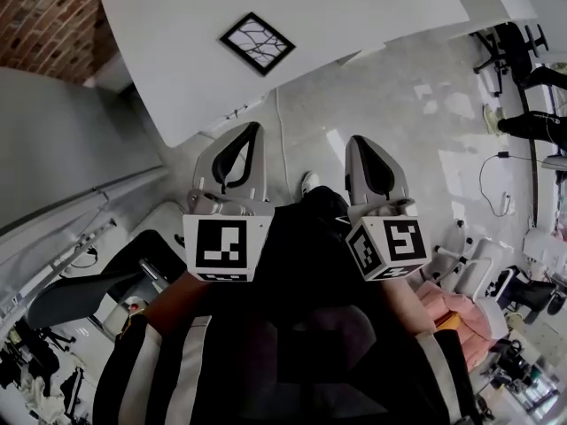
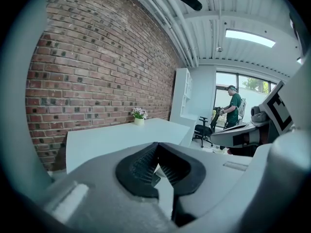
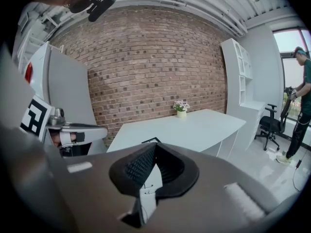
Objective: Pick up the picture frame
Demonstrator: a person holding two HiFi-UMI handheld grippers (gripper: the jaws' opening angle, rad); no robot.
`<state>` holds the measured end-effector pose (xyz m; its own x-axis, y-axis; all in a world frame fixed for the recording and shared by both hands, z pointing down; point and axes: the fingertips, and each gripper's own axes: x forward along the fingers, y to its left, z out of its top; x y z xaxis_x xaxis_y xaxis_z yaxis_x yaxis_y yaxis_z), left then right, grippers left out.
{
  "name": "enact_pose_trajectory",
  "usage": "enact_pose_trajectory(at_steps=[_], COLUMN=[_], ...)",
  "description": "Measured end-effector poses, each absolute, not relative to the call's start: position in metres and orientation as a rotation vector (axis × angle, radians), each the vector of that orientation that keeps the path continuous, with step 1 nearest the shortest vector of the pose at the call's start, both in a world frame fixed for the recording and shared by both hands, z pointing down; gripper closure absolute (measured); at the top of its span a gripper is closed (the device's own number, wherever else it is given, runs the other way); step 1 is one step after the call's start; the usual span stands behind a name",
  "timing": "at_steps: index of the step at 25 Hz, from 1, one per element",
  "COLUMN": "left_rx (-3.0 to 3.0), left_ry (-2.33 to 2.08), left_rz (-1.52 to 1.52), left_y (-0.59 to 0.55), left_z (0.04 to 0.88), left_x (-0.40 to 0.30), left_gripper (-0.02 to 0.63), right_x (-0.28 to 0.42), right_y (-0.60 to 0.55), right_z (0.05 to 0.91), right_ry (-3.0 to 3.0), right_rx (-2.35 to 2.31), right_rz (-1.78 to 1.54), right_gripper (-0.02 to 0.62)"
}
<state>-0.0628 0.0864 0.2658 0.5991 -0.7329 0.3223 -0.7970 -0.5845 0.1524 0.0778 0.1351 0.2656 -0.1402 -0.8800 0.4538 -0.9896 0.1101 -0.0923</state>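
Observation:
The picture frame (image 1: 257, 43), black-edged with a branch drawing on white, lies flat on the white table (image 1: 354, 7) ahead of me. In the right gripper view only a corner of the frame (image 3: 151, 141) shows above the jaws. My left gripper (image 1: 253, 129) and right gripper (image 1: 358, 141) are held side by side over the floor, short of the table's near edge and well apart from the frame. Both are shut with nothing between their jaws. In the left gripper view the left gripper (image 2: 156, 145) points at the table; the right gripper (image 3: 154, 146) does likewise.
A small pot of flowers (image 3: 181, 107) stands at the table's far end by the brick wall (image 3: 146, 62). A person in green (image 2: 233, 106) stands by an office chair (image 3: 270, 125) near the window. White shelving (image 3: 238, 76) lines the wall. A grey cabinet (image 1: 62, 140) stands on my left.

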Motion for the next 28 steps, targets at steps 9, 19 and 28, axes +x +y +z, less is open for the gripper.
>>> enact_pose_trajectory(at_steps=[9,19,28], left_rx=[2.458,2.27,2.1], left_ry=[-1.358,-1.562,-1.7], left_rz=[0.343,0.375,0.413], left_y=[0.059,0.01,-0.019], left_z=[0.277,0.286,0.304], left_x=[-0.066,-0.042,-0.013], left_gripper=[0.604,0.604,0.604], right_x=[0.072,0.105,0.129], right_y=[0.089,0.012,-0.037], right_z=[0.275,0.294,0.316], right_ry=[-2.206,-2.337,-2.431], right_rx=[1.699,1.451,1.218], right_rz=[0.544,0.566,0.636], right_gripper=[0.594,0.594,0.594])
